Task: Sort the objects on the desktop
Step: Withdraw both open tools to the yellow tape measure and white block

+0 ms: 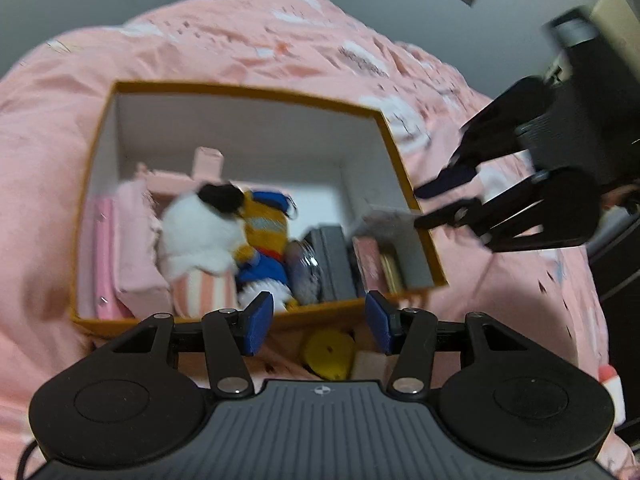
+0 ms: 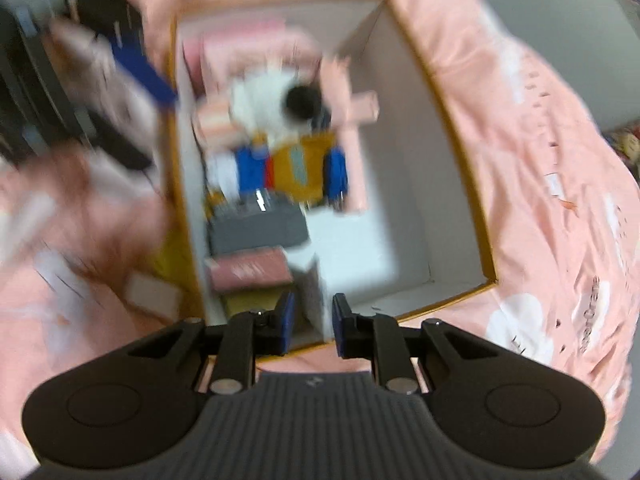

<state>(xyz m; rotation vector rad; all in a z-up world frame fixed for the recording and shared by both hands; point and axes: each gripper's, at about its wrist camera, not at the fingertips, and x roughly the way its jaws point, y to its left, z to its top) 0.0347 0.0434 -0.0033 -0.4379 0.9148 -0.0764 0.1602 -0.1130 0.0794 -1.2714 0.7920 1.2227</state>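
your left gripper hangs spread and empty over the near rim of the orange box on the pink blanket; the box holds a white plush, a blue and orange toy, pink items and a grey case; your right gripper is only narrowly parted at the box's rim, a white box just ahead of its tips; blur hides any contact; a yellow thing lies outside.
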